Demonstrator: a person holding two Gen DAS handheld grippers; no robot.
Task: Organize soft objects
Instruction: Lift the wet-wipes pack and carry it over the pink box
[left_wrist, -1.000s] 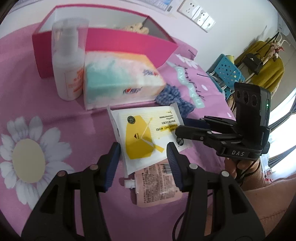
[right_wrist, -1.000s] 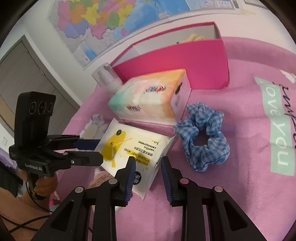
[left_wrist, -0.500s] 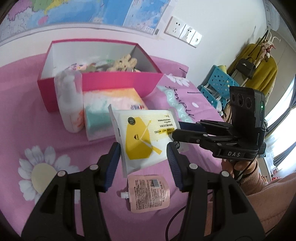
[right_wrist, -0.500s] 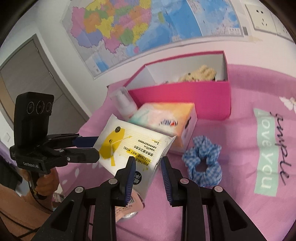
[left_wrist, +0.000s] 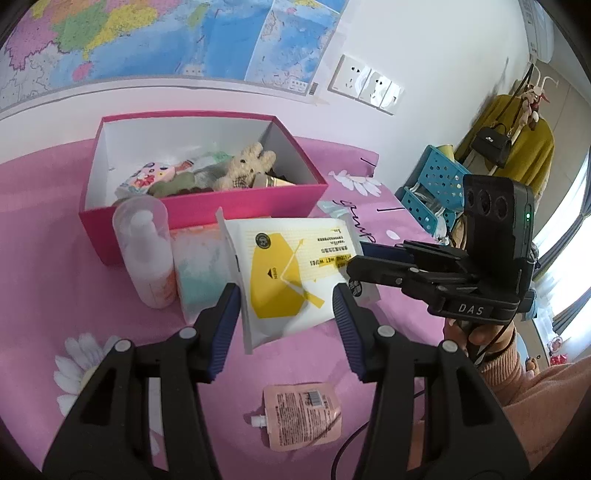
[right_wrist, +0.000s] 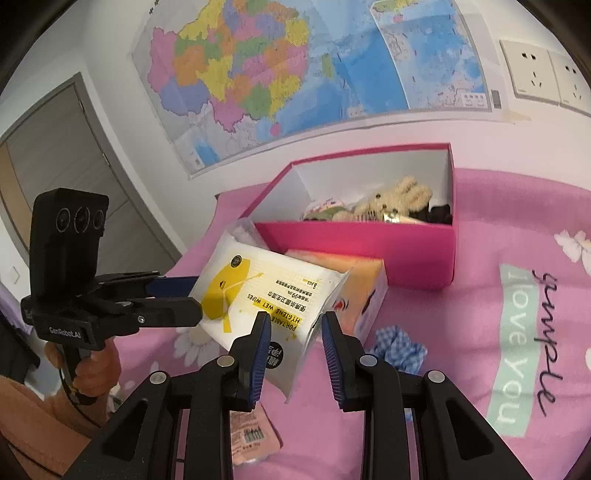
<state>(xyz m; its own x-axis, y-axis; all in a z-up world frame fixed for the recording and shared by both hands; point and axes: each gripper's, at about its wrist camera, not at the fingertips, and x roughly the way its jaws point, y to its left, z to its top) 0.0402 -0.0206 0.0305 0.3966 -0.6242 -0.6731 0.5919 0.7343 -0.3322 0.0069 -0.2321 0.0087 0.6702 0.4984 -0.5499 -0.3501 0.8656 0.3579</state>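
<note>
A white wet-wipes pack (left_wrist: 288, 266) (right_wrist: 258, 291) with a yellow print hangs in the air above the pink cloth, in front of the pink box (left_wrist: 207, 201) (right_wrist: 354, 243). My left gripper (left_wrist: 286, 299) (right_wrist: 197, 299) is shut on one end of it. My right gripper (right_wrist: 293, 325) (left_wrist: 356, 254) is shut on the opposite end. Inside the box lie a beige plush bear (left_wrist: 243, 166) (right_wrist: 391, 199) and other soft items.
A tissue pack (left_wrist: 199, 266) (right_wrist: 365, 288) and a white pump bottle (left_wrist: 147, 251) stand just in front of the box. A pink spouted pouch (left_wrist: 303, 413) (right_wrist: 251, 432) lies on the cloth below the grippers. A blue checked scrunchie (right_wrist: 399, 347) rests right of the tissue pack.
Both grippers have risen together with the wipes pack, lifting it off the cloth and off the pouch. The views tilted up, so the box's inside now shows.
</note>
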